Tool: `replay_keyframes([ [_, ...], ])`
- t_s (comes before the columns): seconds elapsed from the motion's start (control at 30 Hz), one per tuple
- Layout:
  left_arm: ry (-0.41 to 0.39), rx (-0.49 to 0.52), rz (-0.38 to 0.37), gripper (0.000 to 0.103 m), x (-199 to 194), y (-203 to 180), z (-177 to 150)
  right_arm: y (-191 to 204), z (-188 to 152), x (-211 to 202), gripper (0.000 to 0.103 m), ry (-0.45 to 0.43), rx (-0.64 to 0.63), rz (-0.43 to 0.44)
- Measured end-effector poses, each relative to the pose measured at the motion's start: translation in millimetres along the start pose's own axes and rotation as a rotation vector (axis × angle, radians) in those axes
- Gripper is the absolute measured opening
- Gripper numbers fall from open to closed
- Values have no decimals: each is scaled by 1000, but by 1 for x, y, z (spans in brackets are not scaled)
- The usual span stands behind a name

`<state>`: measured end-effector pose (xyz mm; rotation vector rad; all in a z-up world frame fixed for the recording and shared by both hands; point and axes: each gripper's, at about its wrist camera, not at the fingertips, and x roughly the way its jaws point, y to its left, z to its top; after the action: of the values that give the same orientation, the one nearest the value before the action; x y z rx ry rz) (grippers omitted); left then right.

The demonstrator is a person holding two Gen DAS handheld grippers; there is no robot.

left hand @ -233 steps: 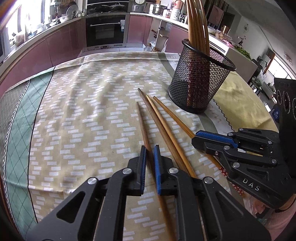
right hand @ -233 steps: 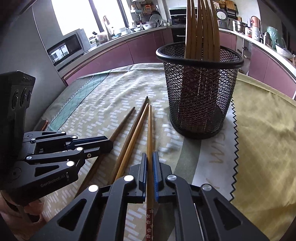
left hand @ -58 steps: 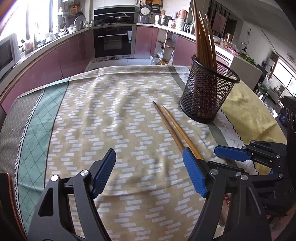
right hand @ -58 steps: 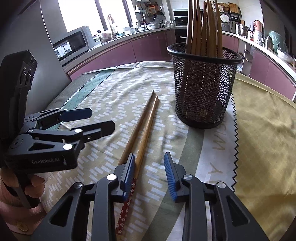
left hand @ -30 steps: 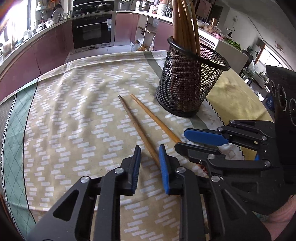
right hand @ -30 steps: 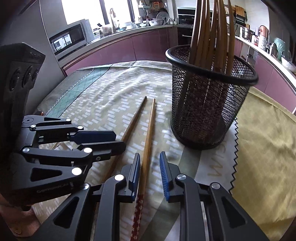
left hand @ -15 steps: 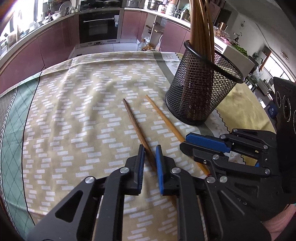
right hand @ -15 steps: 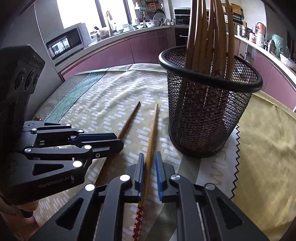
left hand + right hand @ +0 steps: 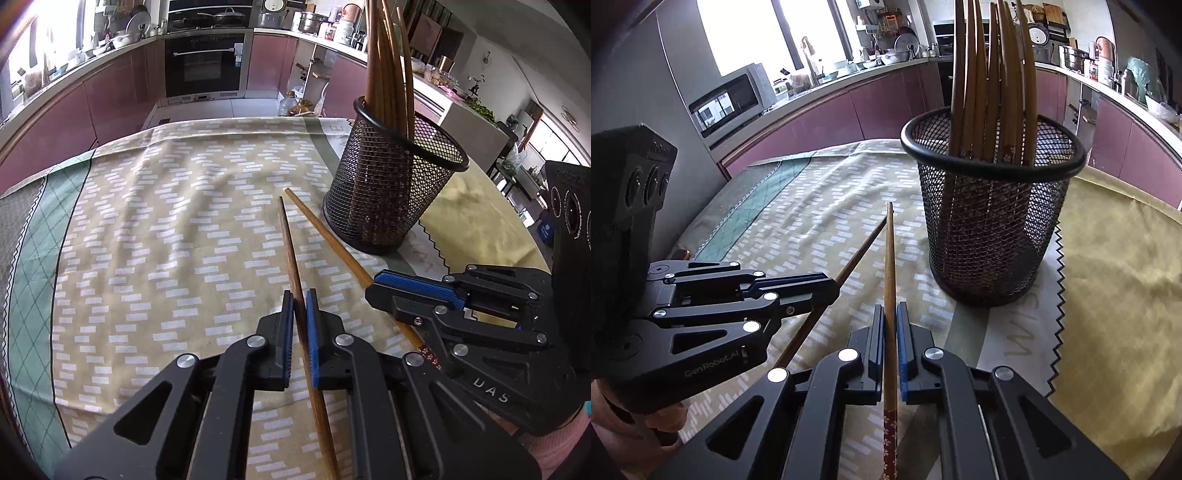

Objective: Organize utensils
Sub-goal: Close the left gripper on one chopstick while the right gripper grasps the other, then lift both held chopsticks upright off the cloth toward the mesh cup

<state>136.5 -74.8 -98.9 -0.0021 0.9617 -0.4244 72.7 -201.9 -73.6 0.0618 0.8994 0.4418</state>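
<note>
Two chopsticks lie pinched: left claw (image 9: 299, 295) grips the darker chopstick (image 9: 289, 243), right claw (image 9: 890, 308) the lighter chopstick (image 9: 889, 254). Open cloth spreads left; mesh holder (image 9: 990, 236) crowds right, chopstick butts hidden.

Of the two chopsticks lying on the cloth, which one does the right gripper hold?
The lighter chopstick nearer the mesh holder, with the red flowered end; the darker chopstick sits in the left gripper.

Darker chopstick (image 9: 291, 258): butt end runs off bottom edge. Lighter chopstick (image 9: 328, 240): lower part hidden behind right gripper (image 9: 380, 286). Chopsticks in mesh holder (image 9: 990, 229): tips cut by top edge.
</note>
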Motion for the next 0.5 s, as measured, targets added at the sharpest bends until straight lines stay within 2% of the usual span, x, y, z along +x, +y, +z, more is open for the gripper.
replay_keyframes([
  [0.5,-50,-6,-17,7,-29,0,-5,-1,-1,-31,6,-58,4,94],
])
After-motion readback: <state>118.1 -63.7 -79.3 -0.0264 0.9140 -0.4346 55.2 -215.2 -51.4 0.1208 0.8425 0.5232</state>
